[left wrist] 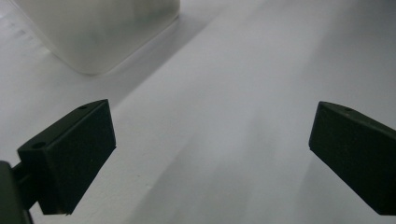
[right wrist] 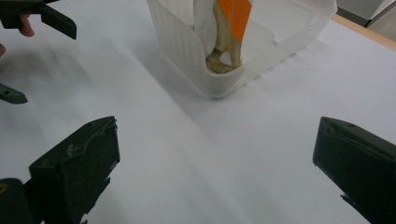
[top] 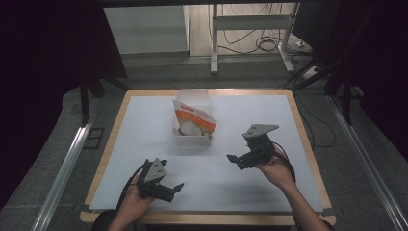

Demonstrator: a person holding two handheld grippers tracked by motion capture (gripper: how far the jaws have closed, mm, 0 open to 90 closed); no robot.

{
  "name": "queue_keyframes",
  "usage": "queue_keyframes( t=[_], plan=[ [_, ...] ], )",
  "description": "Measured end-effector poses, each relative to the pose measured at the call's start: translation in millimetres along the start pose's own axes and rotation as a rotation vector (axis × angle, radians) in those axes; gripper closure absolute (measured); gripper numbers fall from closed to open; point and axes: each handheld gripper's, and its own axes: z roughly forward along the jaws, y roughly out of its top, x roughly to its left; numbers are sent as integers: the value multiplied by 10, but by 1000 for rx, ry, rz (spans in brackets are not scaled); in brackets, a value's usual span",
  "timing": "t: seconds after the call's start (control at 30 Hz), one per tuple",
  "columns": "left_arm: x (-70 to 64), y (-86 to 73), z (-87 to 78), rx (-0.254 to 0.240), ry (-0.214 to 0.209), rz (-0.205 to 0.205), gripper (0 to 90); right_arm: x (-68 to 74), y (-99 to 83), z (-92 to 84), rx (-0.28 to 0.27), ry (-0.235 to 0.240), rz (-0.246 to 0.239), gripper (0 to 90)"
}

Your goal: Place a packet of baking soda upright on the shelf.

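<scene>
- The desk [top: 144,125], under a white sheet, carries one translucent white tub [top: 193,120] a little behind its middle, well apart from both grippers
- In the tub stands an orange-and-white packet [top: 195,117], tilted, its top above the rim; the right gripper view shows it leaning on the wall [right wrist: 233,18], with something pale and round below that I cannot identify
- The step looks like an approach not yet begun: both tools sit back at the near side, so the next move likely calls for reaching forward to the tub, one to steady it, one to take the packet
- The right gripper [top: 238,159] is held just over the desk, aimed left towards the tub, fingers [right wrist: 74,172] wide and empty
- The left gripper [top: 172,188] hangs low at the near edge, pointing right, fingers [left wrist: 70,158] wide, holding nothing
</scene>
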Motion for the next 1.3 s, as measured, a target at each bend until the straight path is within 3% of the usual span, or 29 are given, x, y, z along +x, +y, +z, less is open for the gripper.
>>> queue_keyframes(
  t=[0.4,0.77,1.0,1.07,1.3],
  plan=[
    [-5,4,7,6,2,3,8,25,-292,-298,-24,-49,43,5],
    [1,5,1,4,0,-1,8,55,-554,-486,-28,-116,39,6],
    [7,2,-1,4,2,-7,10,41,-739,-527,-8,-143,59,6],
    [9,0,-2,3,3,-8,10,40,-832,-526,19,-169,54,6],
    [18,-5,-7,-2,5,-12,10,30,-981,-491,83,-186,47,6]
  ],
)
